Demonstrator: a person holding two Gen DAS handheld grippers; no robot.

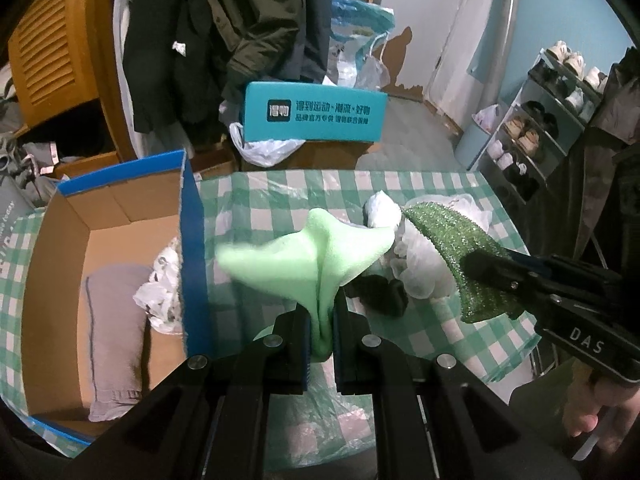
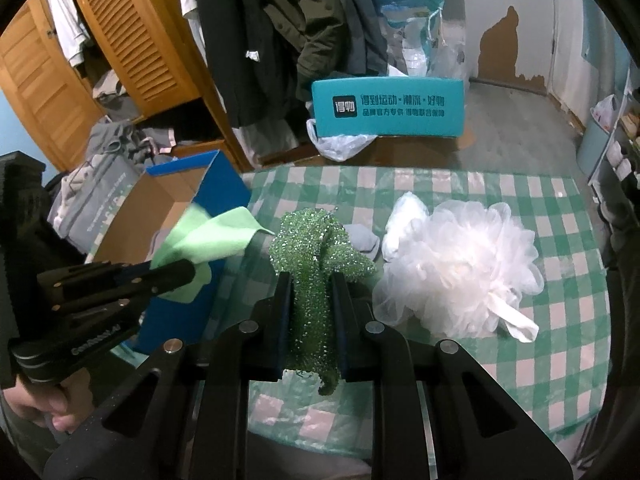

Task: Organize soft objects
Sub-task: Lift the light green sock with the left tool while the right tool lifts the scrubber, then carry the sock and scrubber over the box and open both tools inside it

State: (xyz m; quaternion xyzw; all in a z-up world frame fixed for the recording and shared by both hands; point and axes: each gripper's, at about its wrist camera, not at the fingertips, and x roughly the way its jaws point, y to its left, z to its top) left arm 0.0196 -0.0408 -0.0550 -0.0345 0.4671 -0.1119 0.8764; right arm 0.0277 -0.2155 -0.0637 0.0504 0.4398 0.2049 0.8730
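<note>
My left gripper [image 1: 322, 300] is shut on a light green cloth [image 1: 316, 252] and holds it above the checked table, just right of the open blue cardboard box [image 1: 192, 248]. My right gripper [image 2: 310, 280] is shut on a glittery green scouring cloth [image 2: 316, 248], lifted off the table; it also shows in the left wrist view [image 1: 460, 256]. The left gripper [image 2: 172, 276] and its cloth [image 2: 208, 236] show at the left of the right wrist view. A white mesh bath pouf [image 2: 460, 268] lies on the table at the right. In the box lie a grey cloth [image 1: 116, 336] and a white plastic bag [image 1: 160, 292].
The green checked tablecloth [image 2: 540, 320] covers the table. A small grey item [image 2: 362, 238] and a white bag [image 2: 408, 216] lie behind the scouring cloth. A black object [image 1: 380, 292] lies by the pouf. A teal box [image 2: 388, 108], hanging coats and a shoe rack [image 1: 540, 128] stand beyond.
</note>
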